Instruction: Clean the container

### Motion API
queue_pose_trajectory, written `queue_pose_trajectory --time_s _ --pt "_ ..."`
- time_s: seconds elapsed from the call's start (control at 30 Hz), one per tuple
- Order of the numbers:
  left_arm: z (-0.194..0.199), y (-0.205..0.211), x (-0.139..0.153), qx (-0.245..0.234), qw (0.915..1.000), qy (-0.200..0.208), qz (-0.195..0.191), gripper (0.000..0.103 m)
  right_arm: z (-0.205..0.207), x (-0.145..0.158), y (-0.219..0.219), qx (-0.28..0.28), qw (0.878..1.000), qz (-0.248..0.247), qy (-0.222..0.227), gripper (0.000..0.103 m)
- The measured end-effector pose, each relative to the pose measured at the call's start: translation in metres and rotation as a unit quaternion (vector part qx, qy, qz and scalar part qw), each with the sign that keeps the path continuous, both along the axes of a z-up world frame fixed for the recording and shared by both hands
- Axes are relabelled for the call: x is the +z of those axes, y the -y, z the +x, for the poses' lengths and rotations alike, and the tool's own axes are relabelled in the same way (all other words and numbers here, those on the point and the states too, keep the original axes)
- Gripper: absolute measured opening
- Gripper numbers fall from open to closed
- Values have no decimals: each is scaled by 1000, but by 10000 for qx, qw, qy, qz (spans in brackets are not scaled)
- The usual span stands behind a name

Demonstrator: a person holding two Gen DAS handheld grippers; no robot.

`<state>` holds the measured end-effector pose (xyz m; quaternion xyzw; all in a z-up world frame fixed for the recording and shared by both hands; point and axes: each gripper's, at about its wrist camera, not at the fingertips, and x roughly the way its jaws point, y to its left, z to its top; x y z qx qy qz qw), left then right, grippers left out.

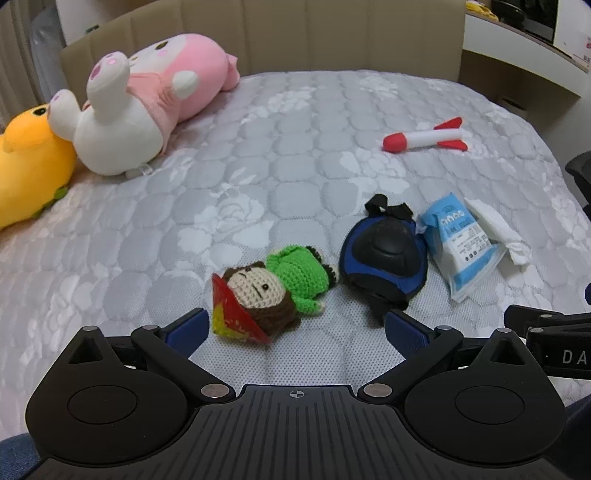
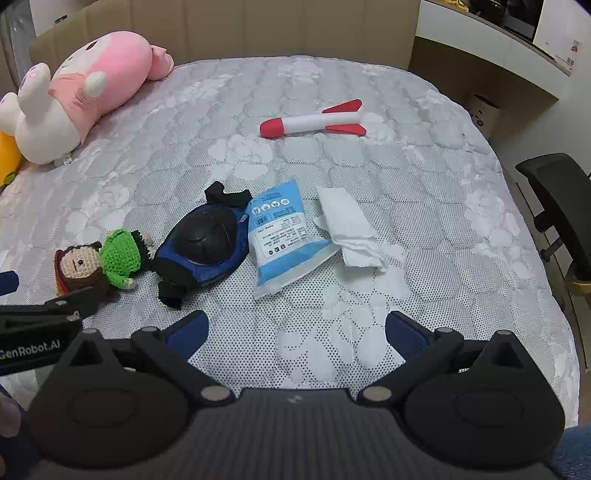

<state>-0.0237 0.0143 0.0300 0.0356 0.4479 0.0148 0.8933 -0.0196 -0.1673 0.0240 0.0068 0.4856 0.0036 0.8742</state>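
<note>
My left gripper (image 1: 295,325) & right gripper (image 2: 297,325): both jaws spread, empty. Crochet doll (image 1: 271,291), wipes pack (image 2: 284,240) flank the knee pad (image 2: 205,243).

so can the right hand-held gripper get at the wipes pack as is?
Probably yes: the right hand-held gripper is open, and only bare mattress lies between it and the wipes pack.

A grey quilted mattress (image 2: 424,184) fills the room, backed by a beige padded headboard (image 1: 314,33). To the right runs a white bench (image 2: 491,44), a cardboard box (image 2: 484,114) below, a black chair (image 2: 561,206) alongside.
</note>
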Motion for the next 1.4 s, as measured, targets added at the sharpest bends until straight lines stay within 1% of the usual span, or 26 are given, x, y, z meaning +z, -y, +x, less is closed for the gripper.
queue_pose_trajectory --time_s 0.5,1.4 --pt "-1 -1 -2 10 10000 -45 -68 103 -1 0 -2 50 10000 -10 -44 103" --pt "-2 2 -3 -61 9999 -114 -62 103 -2 -3 -5 89 9999 -24 -123 103"
